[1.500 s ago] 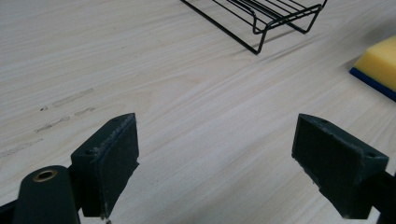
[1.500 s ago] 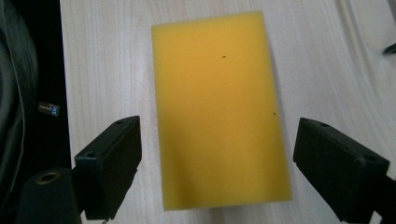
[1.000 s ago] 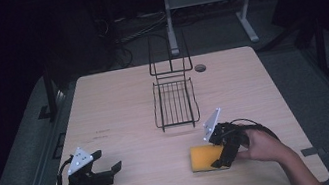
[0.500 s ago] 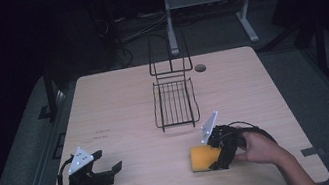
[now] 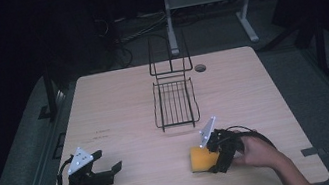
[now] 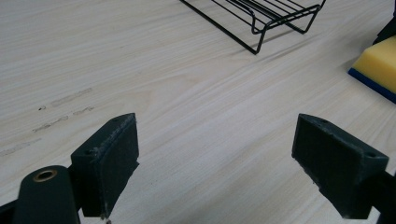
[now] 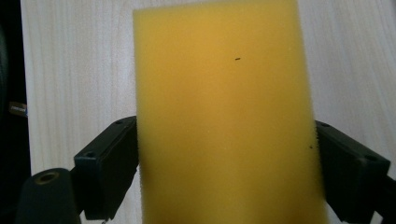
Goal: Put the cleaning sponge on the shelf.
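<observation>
A yellow sponge [image 5: 198, 160] with a blue underside lies flat on the wooden table [image 5: 120, 110] at the front right. My right gripper [image 5: 212, 159] stands open around it, one jaw at each long side of the sponge [image 7: 224, 102], touching or nearly touching. My left gripper [image 5: 114, 170] is open and holds nothing, low over bare table at the front left. In the left gripper view, its jaws [image 6: 215, 168] stand wide apart, and the sponge [image 6: 379, 64] shows at the far right edge.
A black wire rack [image 5: 174, 102] with an upright back stands at the table's middle, a little beyond the sponge; its front corner [image 6: 261, 21] shows in the left gripper view. A round cable hole [image 5: 200, 67] sits behind it. Floor and desk legs lie beyond.
My right gripper has slid a little left, further over the sponge, so the sponge now lies between its jaws. The left gripper has hardly moved.
</observation>
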